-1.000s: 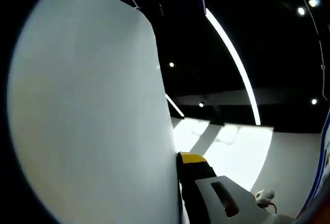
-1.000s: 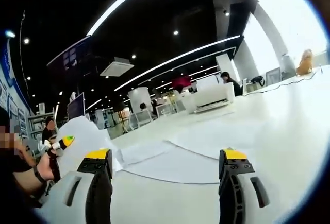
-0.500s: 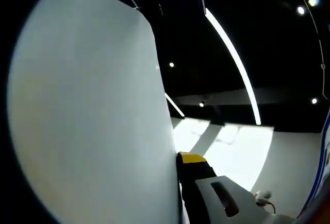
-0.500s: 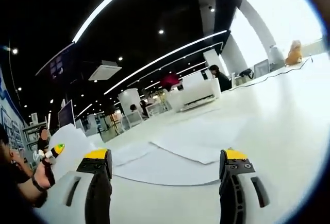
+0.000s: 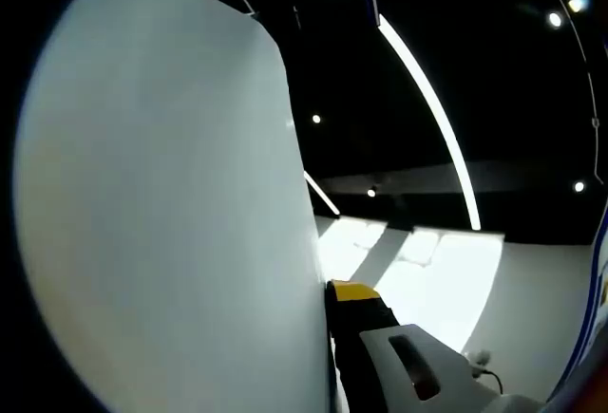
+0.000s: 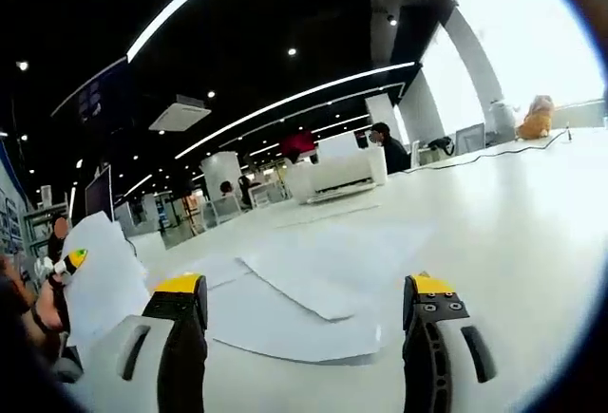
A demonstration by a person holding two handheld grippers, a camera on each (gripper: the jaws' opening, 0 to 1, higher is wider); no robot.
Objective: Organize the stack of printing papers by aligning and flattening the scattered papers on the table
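On the white table (image 6: 532, 223), limp papers (image 6: 313, 285) are lying scattered; left gripper (image 5: 328, 356) is clamping a sheet (image 5: 161, 223) by its edge, right gripper (image 6: 304, 313) gaping empty.

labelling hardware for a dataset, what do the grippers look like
In the right gripper view, the right gripper has two black jaws with yellow tips, mounted on white housings with dark slots. The left gripper shows one black jaw, yellow-tipped, on a white slotted housing.
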